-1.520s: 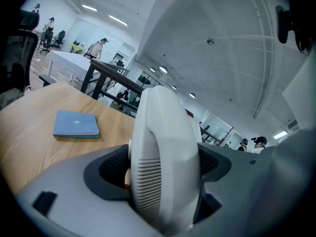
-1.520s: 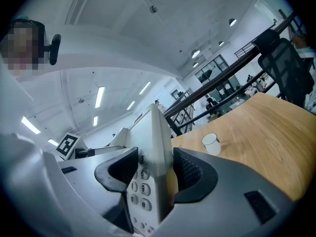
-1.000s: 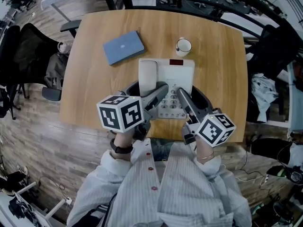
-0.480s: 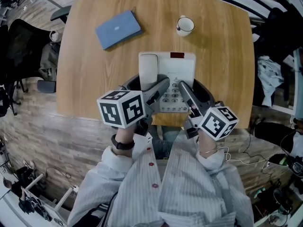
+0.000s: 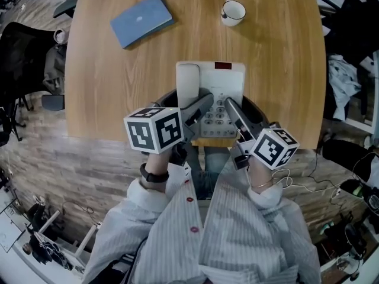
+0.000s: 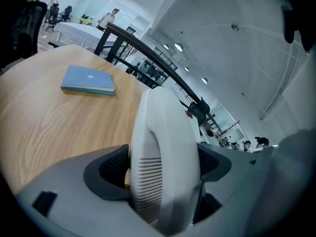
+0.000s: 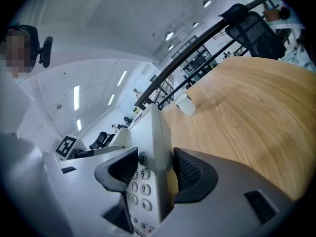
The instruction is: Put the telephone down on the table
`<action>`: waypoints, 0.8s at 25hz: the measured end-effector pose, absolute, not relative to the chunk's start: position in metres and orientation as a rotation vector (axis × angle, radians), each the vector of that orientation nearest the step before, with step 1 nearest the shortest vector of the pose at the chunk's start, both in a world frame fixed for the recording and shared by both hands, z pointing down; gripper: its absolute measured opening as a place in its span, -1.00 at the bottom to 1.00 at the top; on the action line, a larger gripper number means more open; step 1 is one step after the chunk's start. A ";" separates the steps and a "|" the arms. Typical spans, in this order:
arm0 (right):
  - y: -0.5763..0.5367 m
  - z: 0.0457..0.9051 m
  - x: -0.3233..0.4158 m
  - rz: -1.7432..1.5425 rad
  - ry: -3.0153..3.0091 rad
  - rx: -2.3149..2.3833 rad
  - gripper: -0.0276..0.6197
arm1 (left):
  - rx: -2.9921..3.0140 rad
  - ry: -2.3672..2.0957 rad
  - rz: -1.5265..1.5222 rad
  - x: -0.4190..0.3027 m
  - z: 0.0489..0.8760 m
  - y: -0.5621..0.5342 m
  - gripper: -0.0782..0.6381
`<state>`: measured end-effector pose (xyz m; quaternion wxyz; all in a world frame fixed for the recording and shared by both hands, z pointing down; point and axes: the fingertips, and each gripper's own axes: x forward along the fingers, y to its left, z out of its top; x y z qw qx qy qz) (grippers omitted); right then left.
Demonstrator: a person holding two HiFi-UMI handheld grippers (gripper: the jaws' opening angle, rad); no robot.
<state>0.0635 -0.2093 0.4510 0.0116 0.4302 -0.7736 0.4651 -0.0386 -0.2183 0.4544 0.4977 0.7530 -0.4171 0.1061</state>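
A white desk telephone with a handset on its left side hangs over the near edge of the wooden table. My left gripper is shut on the handset side. My right gripper is shut on the telephone's right edge, beside the number keys. The phone is tilted, its near end raised between the two grippers. In the head view, the marker cubes hide the wrists.
A blue notebook lies at the table's far left, also in the left gripper view. A white mug stands at the far middle, notebook-side of the right gripper view. Office chairs and bags surround the table.
The table and its objects have shifted in the head view as the camera moved. Both grippers keep the same hold on the telephone.
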 end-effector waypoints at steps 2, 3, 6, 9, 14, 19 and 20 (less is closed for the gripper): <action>-0.205 0.459 0.064 1.474 -2.392 1.344 -0.19 | 1.810 -0.998 0.269 -0.038 0.462 -0.214 0.36; -0.202 0.462 0.065 1.484 -2.383 1.346 -0.19 | 1.803 -0.993 0.273 -0.037 0.465 -0.212 0.36; -0.194 0.475 0.067 1.506 -2.350 1.352 -0.19 | 1.781 -0.980 0.284 -0.034 0.479 -0.204 0.36; -0.187 0.488 0.071 1.526 -2.316 1.356 -0.19 | 1.757 -0.972 0.299 -0.030 0.493 -0.197 0.36; -0.178 0.504 0.078 1.541 -2.271 1.376 -0.19 | 1.734 -0.953 0.332 -0.022 0.512 -0.190 0.36; -0.172 0.520 0.085 1.569 -2.234 1.377 -0.19 | 1.709 -0.945 0.343 -0.014 0.528 -0.184 0.36; -0.171 0.523 0.087 1.574 -2.228 1.375 -0.19 | 1.704 -0.944 0.349 -0.013 0.531 -0.183 0.36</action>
